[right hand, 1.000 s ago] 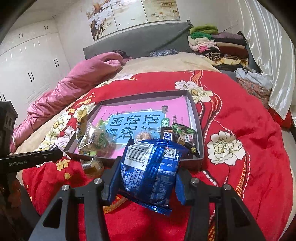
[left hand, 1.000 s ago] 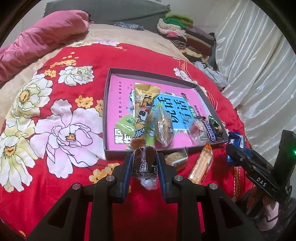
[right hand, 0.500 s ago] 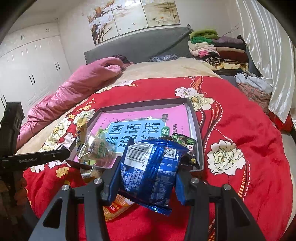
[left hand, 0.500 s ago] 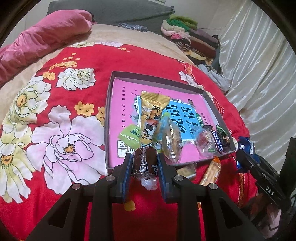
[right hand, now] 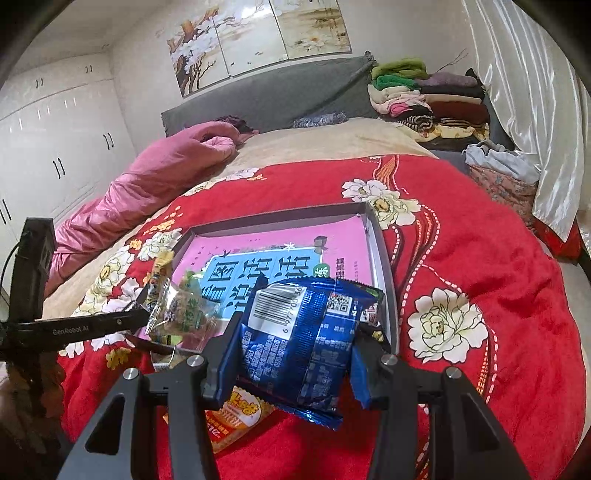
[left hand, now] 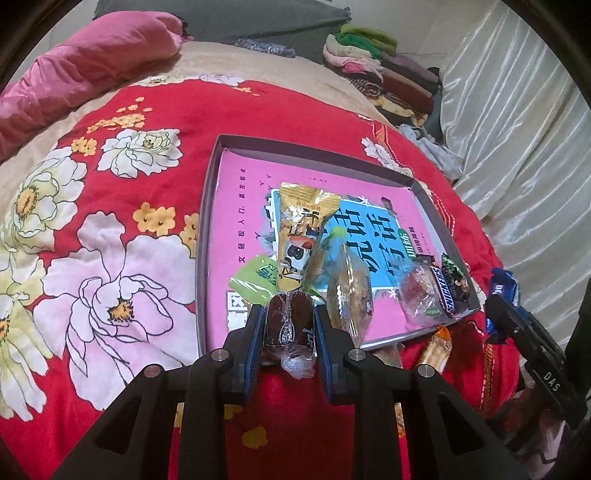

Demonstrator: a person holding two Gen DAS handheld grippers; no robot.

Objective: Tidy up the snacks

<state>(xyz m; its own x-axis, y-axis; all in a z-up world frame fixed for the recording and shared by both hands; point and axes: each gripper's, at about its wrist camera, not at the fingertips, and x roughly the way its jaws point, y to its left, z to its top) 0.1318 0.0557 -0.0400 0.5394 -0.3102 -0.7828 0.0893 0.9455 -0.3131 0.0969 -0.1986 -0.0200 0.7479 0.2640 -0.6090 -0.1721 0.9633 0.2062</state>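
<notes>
Bedroom in soft indoor light: bed under a red floral blanket, rolled pink quilt far left, grey headboard beyond. White wardrobe doors at left, blossom painting above, folded clothes far right, pale satin curtain beside.

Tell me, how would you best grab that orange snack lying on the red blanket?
Probably grip the orange snack across its narrow width near the middle, coming from above: it lies flat on the blanket, partly under the blue packet.
</notes>
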